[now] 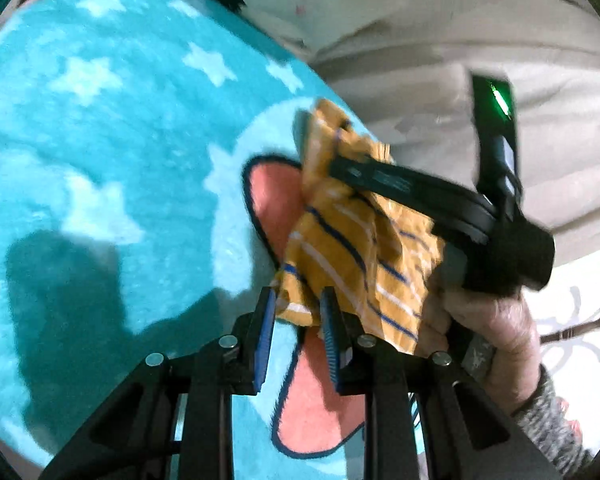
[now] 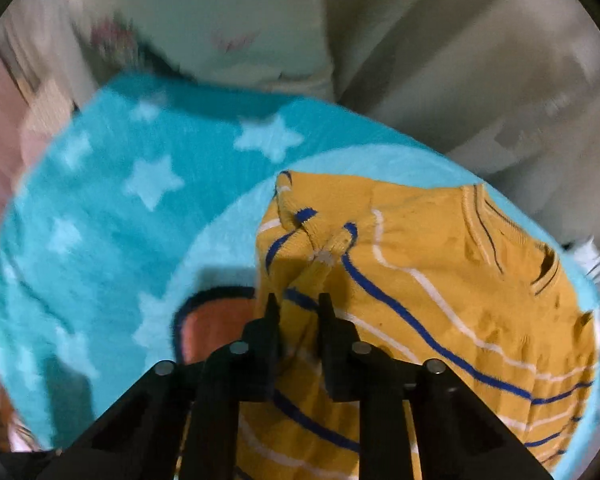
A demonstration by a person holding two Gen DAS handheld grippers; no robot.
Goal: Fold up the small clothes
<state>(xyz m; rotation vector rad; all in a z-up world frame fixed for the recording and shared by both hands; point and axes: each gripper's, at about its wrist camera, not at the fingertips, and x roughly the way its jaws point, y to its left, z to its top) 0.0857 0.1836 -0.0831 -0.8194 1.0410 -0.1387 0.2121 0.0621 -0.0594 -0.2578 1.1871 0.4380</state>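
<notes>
A small mustard-yellow sweater with blue and white stripes (image 2: 440,280) lies partly lifted over a turquoise star-patterned blanket (image 2: 120,208). My right gripper (image 2: 298,300) is shut on a fold of the sweater near its sleeve seam. In the left wrist view the sweater (image 1: 352,240) hangs bunched above the blanket (image 1: 100,120). My left gripper (image 1: 298,296) has blue pads and pinches the sweater's lower edge between them. The right gripper's black body (image 1: 452,200) and the hand holding it (image 1: 500,320) cross over the sweater from the right.
The blanket carries a pink, dark-outlined cartoon patch (image 1: 272,200) under the sweater, also seen in the right wrist view (image 2: 216,328). Beige bedding or cushions (image 1: 440,40) rise behind the blanket (image 2: 460,60). White patterned fabric (image 1: 572,340) lies at the right.
</notes>
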